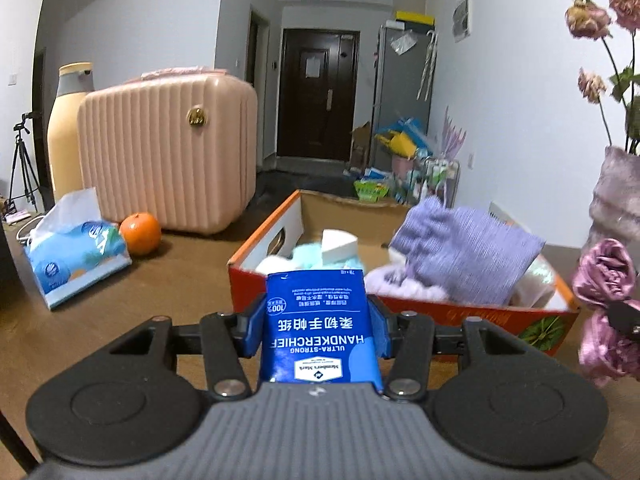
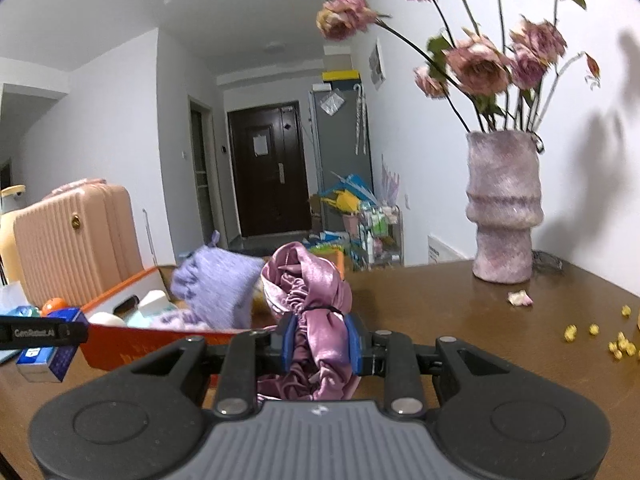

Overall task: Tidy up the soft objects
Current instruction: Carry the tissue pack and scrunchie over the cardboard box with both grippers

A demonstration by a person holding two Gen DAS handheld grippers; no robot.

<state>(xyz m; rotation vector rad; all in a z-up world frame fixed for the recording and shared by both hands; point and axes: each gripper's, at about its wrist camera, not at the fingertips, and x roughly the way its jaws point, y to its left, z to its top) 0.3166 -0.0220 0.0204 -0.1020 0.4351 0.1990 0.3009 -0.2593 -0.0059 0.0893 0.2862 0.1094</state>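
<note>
My left gripper (image 1: 318,322) is shut on a blue handkerchief tissue pack (image 1: 320,328) and holds it above the table just before the orange cardboard box's (image 1: 472,314) near wall. The box holds a lilac knitted cloth (image 1: 468,254), a white sponge wedge (image 1: 338,246) and pale fluffy items. My right gripper (image 2: 320,340) is shut on a bunched pink satin cloth (image 2: 312,304), to the right of the box (image 2: 160,340). The tissue pack (image 2: 48,354) and left gripper show at the left of the right wrist view; the satin cloth (image 1: 604,312) shows at the right of the left wrist view.
A pink ribbed case (image 1: 168,152), an orange (image 1: 140,233) and a blue tissue packet (image 1: 76,252) sit at the left on the brown table (image 1: 160,280). A fuzzy vase of dried roses (image 2: 504,208) stands at the right near the wall. Yellow crumbs (image 2: 620,344) and a petal (image 2: 520,298) lie beside it.
</note>
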